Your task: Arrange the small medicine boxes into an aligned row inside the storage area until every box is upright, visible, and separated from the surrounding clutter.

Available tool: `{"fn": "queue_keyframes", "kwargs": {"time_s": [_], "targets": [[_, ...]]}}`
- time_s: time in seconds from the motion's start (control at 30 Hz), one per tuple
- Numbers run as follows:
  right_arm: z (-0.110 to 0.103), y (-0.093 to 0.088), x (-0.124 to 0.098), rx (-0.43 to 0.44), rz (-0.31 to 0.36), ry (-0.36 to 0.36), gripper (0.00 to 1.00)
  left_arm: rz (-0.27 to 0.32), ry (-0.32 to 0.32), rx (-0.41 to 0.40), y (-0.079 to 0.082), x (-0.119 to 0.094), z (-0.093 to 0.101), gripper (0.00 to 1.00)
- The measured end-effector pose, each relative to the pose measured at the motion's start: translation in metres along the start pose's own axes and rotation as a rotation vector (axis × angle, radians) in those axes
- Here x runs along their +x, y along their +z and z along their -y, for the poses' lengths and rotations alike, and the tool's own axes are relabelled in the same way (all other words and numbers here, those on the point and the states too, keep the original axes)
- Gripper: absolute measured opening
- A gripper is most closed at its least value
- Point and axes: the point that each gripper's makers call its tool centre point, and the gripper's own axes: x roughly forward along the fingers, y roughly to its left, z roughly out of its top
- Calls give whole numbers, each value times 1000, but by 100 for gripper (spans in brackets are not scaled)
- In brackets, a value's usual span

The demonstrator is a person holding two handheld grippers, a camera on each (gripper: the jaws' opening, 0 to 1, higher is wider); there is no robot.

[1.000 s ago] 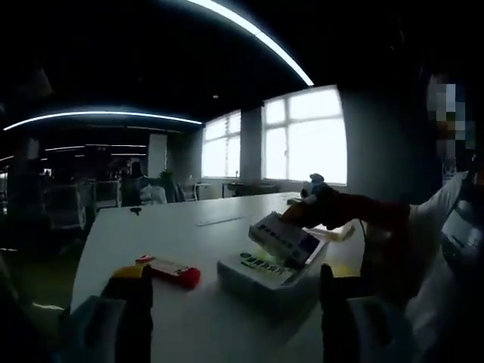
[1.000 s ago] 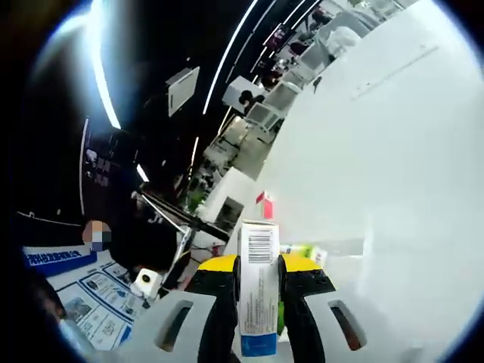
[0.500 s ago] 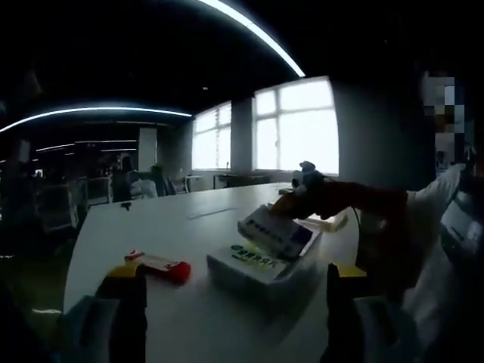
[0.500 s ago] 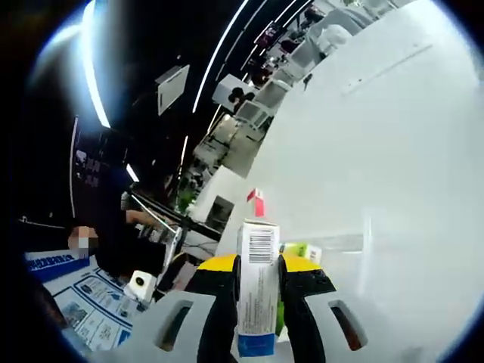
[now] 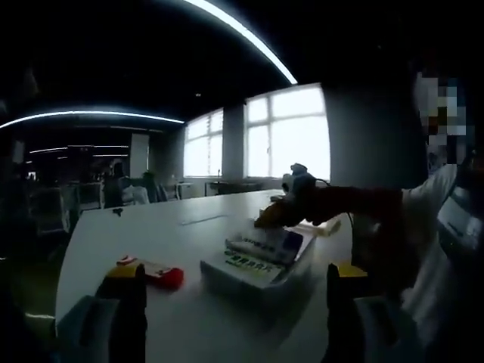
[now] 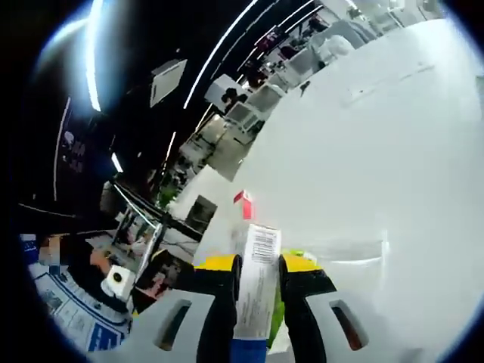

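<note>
Right gripper (image 6: 255,302) pinches a white barcoded medicine box (image 6: 255,280) upright between its yellow-tipped jaws, over the white table (image 6: 363,166). Left gripper (image 5: 234,302) hangs spread wide (nothing between its jaws) before a clear plastic storage tray (image 5: 257,268) of boxes, beside a red flat box (image 5: 155,274).

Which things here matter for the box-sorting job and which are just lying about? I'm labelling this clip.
Job:
- white barcoded medicine box, clamped in the right gripper
- clear plastic storage tray holding boxes
- red flat medicine box lying on the table

Lying about:
- white table
- bright windows
</note>
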Motion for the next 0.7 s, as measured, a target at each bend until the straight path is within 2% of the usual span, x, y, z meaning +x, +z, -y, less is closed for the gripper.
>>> {"fn": "queue_keyframes", "kwargs": {"time_s": [0.03, 0.07, 0.1, 0.17, 0.33, 0.43, 0.5, 0.6, 0.7], "targets": [[4, -1, 2, -15, 1, -29, 13, 1, 1, -3, 0, 0, -1, 100], [9, -6, 2, -79, -34, -66, 9, 2, 3, -4, 0, -1, -2, 100], [9, -5, 4, -145, -35, -68, 9, 5, 4, -4, 0, -2, -3, 100], [7, -5, 7, -211, -29, -78, 9, 8, 5, -12, -1, -3, -4, 100], [6, -5, 6, -208, -33, -66, 9, 28, 7, -14, 3, -4, -5, 100], [1, -3, 1, -248, -48, -45, 14, 22, 8, -5, 3, -4, -6, 100], [-3, -8, -4, -297, -85, -33, 18, 15, 14, 4, 3, -6, -6, 100], [-8, -22, -19, -389, -190, -31, 18, 24, 16, 8, 5, -7, -7, 100], [-13, -41, -28, -379, -278, -13, 18, 14, 15, 15, 3, -5, -6, 100]]}}
